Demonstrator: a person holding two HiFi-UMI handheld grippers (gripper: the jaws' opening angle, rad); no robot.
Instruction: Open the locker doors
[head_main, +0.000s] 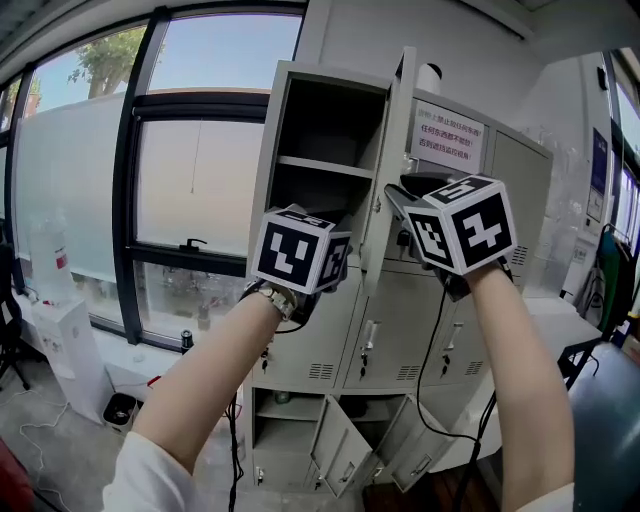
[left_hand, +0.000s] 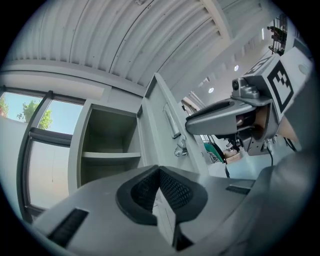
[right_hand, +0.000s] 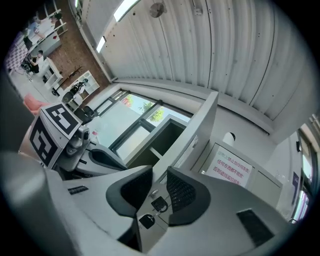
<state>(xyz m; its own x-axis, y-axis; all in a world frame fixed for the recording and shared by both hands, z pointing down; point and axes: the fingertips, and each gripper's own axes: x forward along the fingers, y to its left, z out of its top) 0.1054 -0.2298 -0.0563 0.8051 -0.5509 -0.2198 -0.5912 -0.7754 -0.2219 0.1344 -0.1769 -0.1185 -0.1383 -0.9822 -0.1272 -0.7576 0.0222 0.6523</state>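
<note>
A white notice (head_main: 447, 135) with lines of red Chinese characters is stuck on the front of the locker (head_main: 520, 180), at the upper right of the head view. In the right gripper view it sits at centre right. The characters are too small to read with certainty. A blue sign (head_main: 598, 160) at the far right is illegible.

Right tongs (right_hand: 159, 171) astride edge of open locker door (right_hand: 202, 122), lock (right_hand: 159, 204) between pads.
</note>
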